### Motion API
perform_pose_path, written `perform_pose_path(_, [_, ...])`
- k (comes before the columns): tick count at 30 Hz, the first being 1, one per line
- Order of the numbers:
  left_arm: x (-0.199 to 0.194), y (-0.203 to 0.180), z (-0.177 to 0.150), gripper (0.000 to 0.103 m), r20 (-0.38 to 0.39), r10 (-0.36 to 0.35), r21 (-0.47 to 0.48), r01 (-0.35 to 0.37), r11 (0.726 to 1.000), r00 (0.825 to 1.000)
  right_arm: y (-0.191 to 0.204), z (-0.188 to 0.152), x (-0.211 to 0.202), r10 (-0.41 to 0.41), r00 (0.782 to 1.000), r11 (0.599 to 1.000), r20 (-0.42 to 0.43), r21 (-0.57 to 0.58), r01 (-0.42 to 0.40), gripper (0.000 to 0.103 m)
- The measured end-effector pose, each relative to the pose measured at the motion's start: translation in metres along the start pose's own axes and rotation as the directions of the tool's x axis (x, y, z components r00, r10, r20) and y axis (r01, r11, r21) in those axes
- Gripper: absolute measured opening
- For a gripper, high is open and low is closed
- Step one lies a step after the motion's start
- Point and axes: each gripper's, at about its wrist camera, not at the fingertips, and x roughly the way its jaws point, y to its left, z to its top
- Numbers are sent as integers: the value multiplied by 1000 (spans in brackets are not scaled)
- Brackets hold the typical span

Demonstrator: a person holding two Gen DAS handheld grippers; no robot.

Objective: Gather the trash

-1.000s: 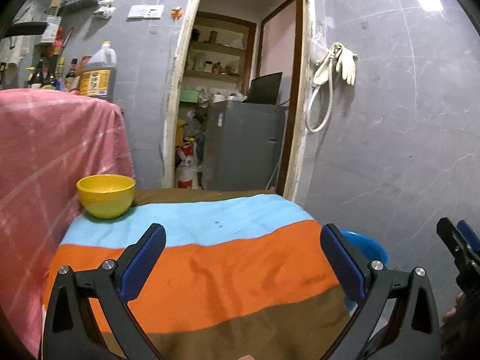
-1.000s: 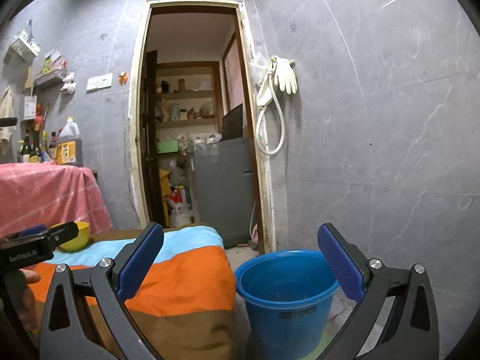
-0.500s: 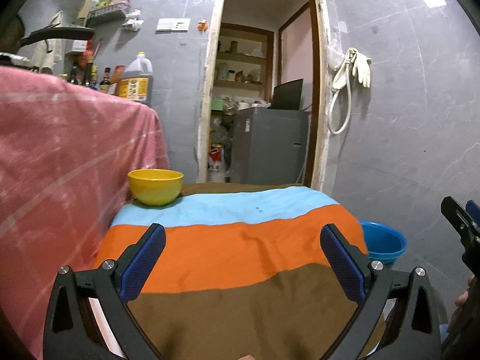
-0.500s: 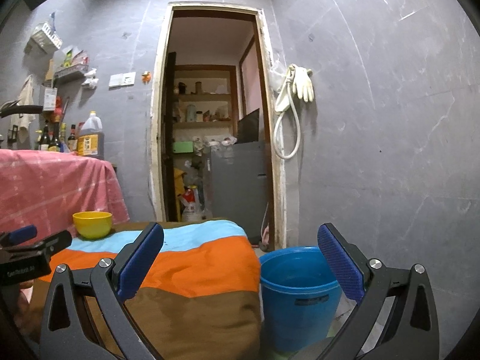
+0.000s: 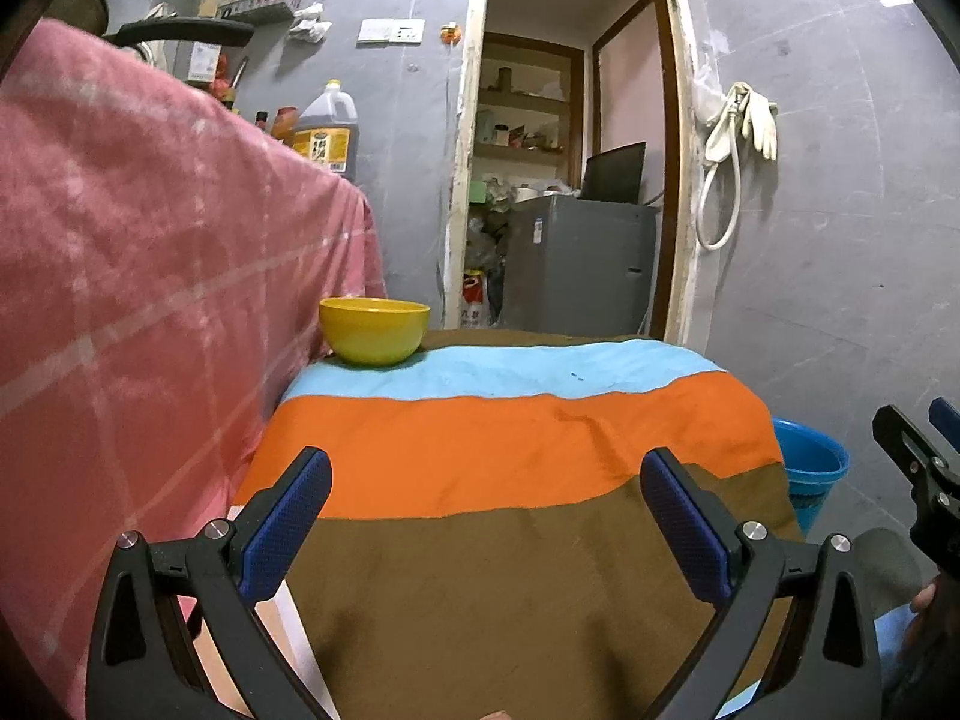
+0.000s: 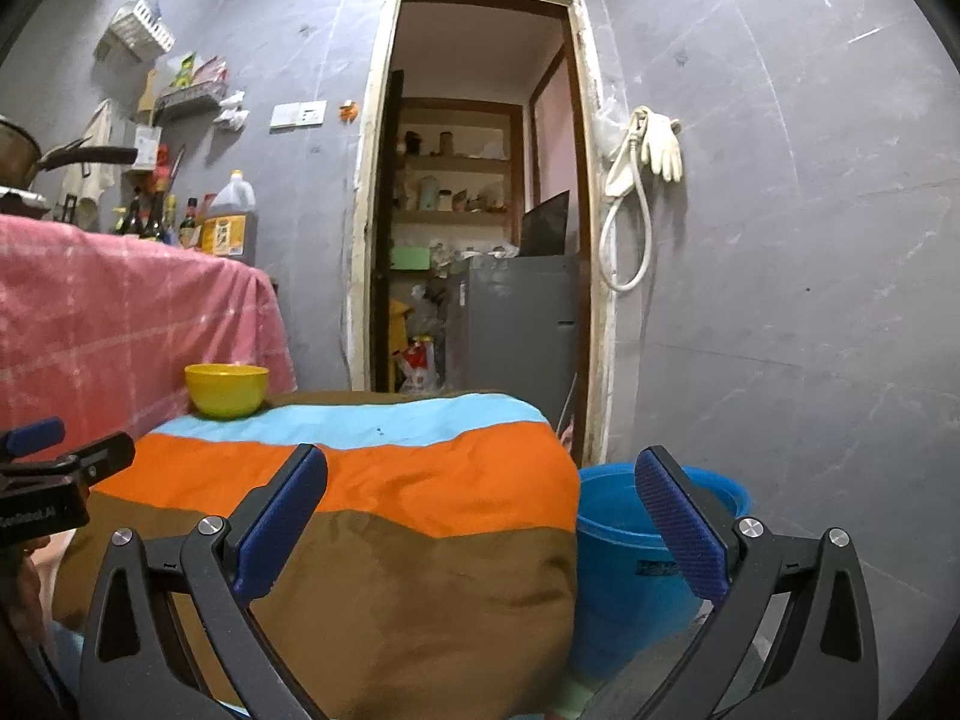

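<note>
A low table under a striped cloth of blue, orange and brown fills the near ground; the same cloth shows in the right wrist view. A yellow bowl stands at its far left corner, also the yellow bowl. A blue bucket stands on the floor right of the table, seen partly as the blue bucket. My left gripper hovers open over the brown stripe, holding nothing. My right gripper is open over the table's right edge and the bucket, empty. No loose trash shows on the cloth.
A pink checked cloth covers a higher counter at left, with an oil jug and bottles on it. An open doorway leads to a storeroom with a grey cabinet. Gloves and a hose hang on the grey wall.
Both grippers have drawn back and lower from the table. More of the brown stripe shows, and the bowl and bucket look farther off. Both stay open and empty.
</note>
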Motion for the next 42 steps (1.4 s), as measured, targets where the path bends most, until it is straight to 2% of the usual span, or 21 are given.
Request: perform_pose_path(42, [1,5,-9,101,-8,0,-5,0,1000,1000,4,-7,4,7,1000,1000,-27,0,-7,103])
